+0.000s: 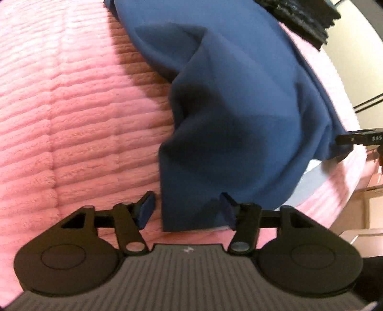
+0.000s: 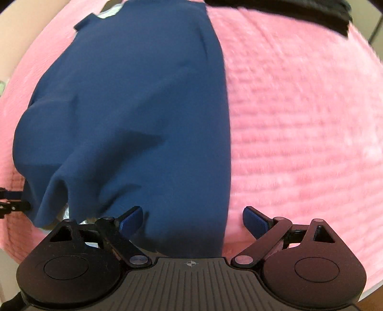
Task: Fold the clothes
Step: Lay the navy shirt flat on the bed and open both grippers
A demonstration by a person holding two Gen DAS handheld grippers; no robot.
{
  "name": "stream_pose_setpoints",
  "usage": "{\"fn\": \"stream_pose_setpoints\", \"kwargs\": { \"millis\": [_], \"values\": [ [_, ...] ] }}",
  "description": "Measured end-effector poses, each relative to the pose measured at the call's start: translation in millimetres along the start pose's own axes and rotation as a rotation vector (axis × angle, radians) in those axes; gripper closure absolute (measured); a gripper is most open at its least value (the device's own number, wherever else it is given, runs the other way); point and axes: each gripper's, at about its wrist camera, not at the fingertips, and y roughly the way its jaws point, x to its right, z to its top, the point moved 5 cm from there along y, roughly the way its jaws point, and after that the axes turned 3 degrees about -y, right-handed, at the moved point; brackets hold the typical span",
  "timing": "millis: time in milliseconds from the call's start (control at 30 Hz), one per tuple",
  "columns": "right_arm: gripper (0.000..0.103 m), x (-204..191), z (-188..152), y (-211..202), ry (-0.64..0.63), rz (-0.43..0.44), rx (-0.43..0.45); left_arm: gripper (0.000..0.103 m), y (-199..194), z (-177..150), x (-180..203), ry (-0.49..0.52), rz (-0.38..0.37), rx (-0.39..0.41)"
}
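While both tools stand parted over the cloth, these risks stand out:

Garment: a dark blue, soft knit garment (image 1: pixel 239 114) lies rumpled on a pink ribbed plush blanket (image 1: pixel 59 119), with its near edge bunched into loose waves and a paler layer peeking out underneath.

Left gripper: the left gripper (image 1: pixel 188 210) has its jaws spread apart, and a blue corner of the cloth sits between them without being pinched.

Right gripper: the right gripper (image 2: pixel 192 220) is likewise spread wide, with the garment's near hem (image 2: pixel 186 239) lying between its pads, closer to the left one; nothing is clamped.

Risk, thin bite: closing on only the top ply would likely lift one layer and leave the lower one behind, so the fold would come out skewed.

Risk, blanket snag: the pile is deep and soft, so a low closing could probably catch pink fibres along with the cloth and drag the bedding.

Risk, uneven pull: the hem is wavy on the left side, so raising both corners at unequal height may deepen the creases.

Risk, slip: the fabric looks limp and smooth, so a shallow hold near the very edge might let go mid-lift.

Background: a dark stack of folded textile (image 1: pixel 306 16) sits at the far end, well apart.
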Motion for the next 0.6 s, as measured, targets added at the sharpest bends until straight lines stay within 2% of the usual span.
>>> {"fn": "stream_pose_setpoints", "kwargs": {
  "millis": [33, 67, 100, 133, 200, 333, 467, 533, 600],
  "values": [
    [0.034, 2, -2, 3, 0.013, 0.007, -0.004, 0.068, 0, 2, -1, 0.007, 0.009, -0.003],
    [0.064, 2, -3, 4, 0.012, 0.000, -0.009, 0.085, 0, 4, -2, 0.012, 0.012, -0.008],
    [0.074, 1, -4, 4, 0.010, -0.009, -0.012, 0.096, 0, 7, -4, 0.015, 0.009, -0.012],
    [0.100, 0, -3, 1, 0.003, -0.032, -0.002, 0.101, -2, 10, -6, 0.018, 0.002, -0.012],
    [0.102, -3, 1, -11, 0.002, -0.052, 0.013, 0.102, -18, 13, -8, 0.031, -0.019, 0.005],
    [0.102, -15, 2, -56, 0.053, -0.002, 0.058, 0.102, -83, 8, -7, 0.087, -0.064, 0.084],
    [0.102, -41, -2, -102, 0.105, 0.072, 0.104, 0.103, -155, -14, -3, 0.114, -0.038, 0.137],
    [0.102, -51, -15, -114, 0.114, 0.074, 0.113, 0.103, -175, -28, -10, 0.095, -0.025, 0.143],
    [0.102, -51, -29, -120, 0.162, 0.055, 0.115, 0.103, -173, -41, -14, 0.066, -0.021, 0.104]
  ]
}}
